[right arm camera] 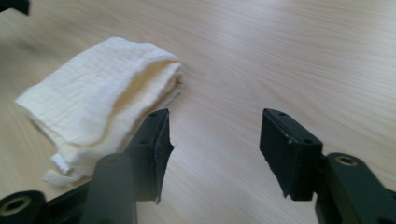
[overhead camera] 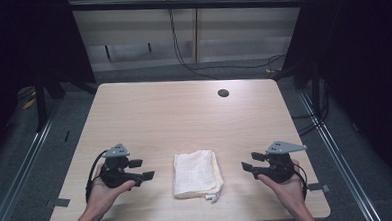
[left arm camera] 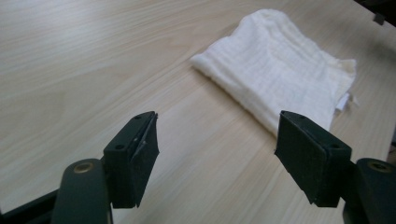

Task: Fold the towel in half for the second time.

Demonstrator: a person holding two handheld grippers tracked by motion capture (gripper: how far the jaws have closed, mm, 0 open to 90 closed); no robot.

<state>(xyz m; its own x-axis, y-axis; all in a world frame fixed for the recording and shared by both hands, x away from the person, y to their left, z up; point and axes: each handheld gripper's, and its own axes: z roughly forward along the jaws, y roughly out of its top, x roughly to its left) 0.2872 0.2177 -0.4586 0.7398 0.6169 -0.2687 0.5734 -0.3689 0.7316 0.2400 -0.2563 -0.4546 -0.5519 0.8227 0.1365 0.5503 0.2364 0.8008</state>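
A folded cream-white cloth (overhead camera: 197, 173) lies flat on the wooden table (overhead camera: 184, 116), near the front edge between my two hands. My left gripper (overhead camera: 142, 170) is to the cloth's left, apart from it, its jaws wide apart with nothing between them. In the left gripper view the cloth (left arm camera: 280, 74) lies ahead and to the right of the left gripper (left arm camera: 215, 151). My right gripper (overhead camera: 251, 162) is held to the right of the cloth, open and empty. In the right gripper view the cloth (right arm camera: 98, 98) lies to the left of the right gripper (right arm camera: 215, 149).
A round cable hole (overhead camera: 223, 93) sits near the table's far right. Dark floor, rails and cables (overhead camera: 181, 51) surround the table. Bare wood stretches behind the cloth.
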